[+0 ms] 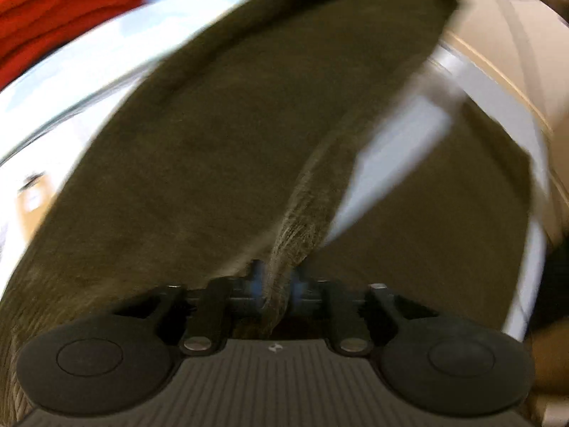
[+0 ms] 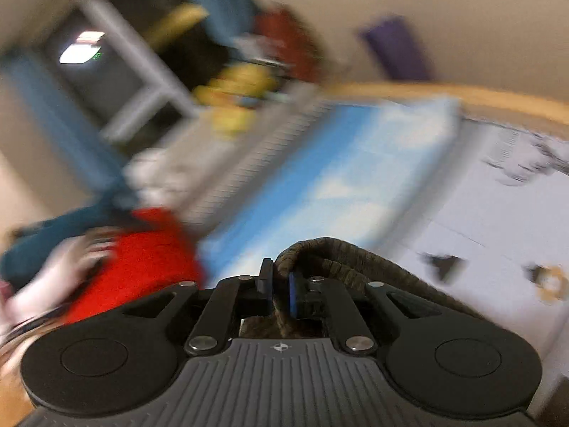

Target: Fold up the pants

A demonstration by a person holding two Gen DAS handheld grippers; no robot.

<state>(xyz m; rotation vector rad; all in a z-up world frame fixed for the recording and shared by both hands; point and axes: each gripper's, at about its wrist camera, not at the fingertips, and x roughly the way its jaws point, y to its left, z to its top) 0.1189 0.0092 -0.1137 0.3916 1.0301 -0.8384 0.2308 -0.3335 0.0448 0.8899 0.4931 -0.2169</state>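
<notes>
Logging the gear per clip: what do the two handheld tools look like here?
Both look alike. The left tool and right tool have black linkage arms with silver rivets, round black discs at either side, and a grey ribbed body bearing a small white mark. The fingers carry blue pads. No cables or sleeves show.

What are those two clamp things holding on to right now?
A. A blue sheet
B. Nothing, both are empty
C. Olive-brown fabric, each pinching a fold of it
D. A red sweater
C: in the left wrist view the left gripper has a ridge of the olive-brown pants between its pads, and in the right wrist view the right gripper pinches a bunched edge of the same fabric.
</notes>
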